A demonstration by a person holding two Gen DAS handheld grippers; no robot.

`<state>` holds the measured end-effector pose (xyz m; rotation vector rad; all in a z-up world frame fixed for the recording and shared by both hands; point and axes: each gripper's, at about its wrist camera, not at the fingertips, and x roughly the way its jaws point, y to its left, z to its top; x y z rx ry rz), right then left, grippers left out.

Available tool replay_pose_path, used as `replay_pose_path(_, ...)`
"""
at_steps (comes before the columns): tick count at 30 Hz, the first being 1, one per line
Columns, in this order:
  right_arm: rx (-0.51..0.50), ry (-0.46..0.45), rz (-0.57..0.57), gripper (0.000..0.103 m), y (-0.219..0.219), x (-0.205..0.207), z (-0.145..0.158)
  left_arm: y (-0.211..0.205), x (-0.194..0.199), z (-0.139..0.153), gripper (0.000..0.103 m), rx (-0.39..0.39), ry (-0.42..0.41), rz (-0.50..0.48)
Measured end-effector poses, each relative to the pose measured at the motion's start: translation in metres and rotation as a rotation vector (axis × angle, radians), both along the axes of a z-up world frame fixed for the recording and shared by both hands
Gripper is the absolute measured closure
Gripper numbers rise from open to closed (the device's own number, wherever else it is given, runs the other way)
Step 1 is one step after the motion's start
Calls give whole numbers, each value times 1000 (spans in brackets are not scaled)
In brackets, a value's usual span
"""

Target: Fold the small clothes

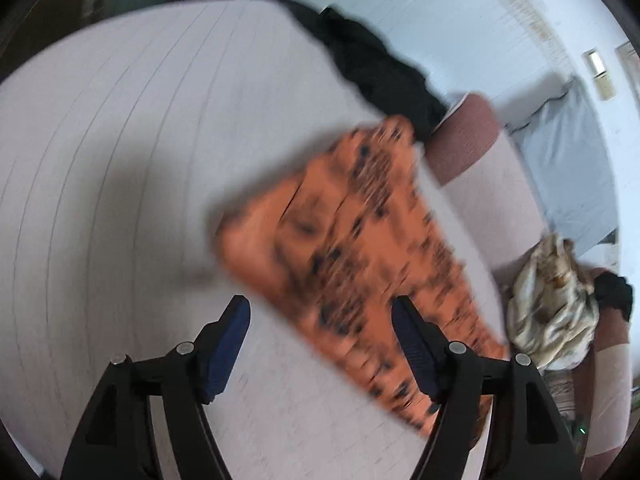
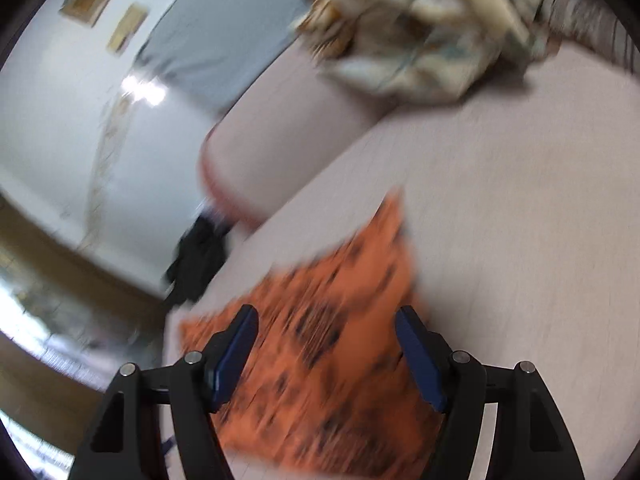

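Note:
An orange garment with black spots (image 1: 352,248) lies flat on the pale pink striped cover (image 1: 120,160). Both views are motion-blurred. My left gripper (image 1: 320,316) is open and empty above the garment's near edge, its right finger over the cloth. In the right wrist view the same orange garment (image 2: 332,360) lies under my right gripper (image 2: 326,332), which is open and empty just above it. Nothing is held between either pair of fingers.
A black garment (image 1: 376,68) lies at the far edge of the cover, also in the right wrist view (image 2: 198,260). A crumpled cream patterned garment (image 1: 556,304) lies on the right, also in the right wrist view (image 2: 424,28). A pink cushion (image 1: 464,136) borders the cover. A white wall stands behind.

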<state>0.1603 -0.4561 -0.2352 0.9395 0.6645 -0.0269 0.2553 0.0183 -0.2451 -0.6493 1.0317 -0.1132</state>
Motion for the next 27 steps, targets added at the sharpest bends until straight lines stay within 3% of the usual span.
replay_pose_path(3,47,13,79,29,42,-28,-12,2,0,-20,29,-39,89,-18)
replay_pose_path(7,218,93,112,29,69,-42,-49,18,4,-38,27,-173,94,55)
replay_pose_path(10,346,173,79,29,78,-41,-78,16,11,-36,16,-194,63,49)
replay_pose_path(13,406,213,37,29,77,-36,-96,11,20,-36,16,-187,27,45)
replay_pose_path(16,433,210,-20,29,72,-28,-105,3,31,-41,18,-251,-2,10)
replay_pose_path(17,442,199,-41,29,66,-23,-107,-3,35,-43,22,-267,-4,4)
replay_pose_path(19,449,178,-83,28,60,-17,-108,-8,38,-45,54,-250,-14,2)
replay_pose_path(20,451,170,-98,28,57,-16,-109,-8,38,-45,62,-234,-15,0)
replay_pose_path(21,455,155,-115,28,54,-15,-109,-8,39,-47,77,-219,-10,-2)
replay_pose_path(27,409,62,-225,29,32,-11,-100,0,38,-58,81,-278,3,15)
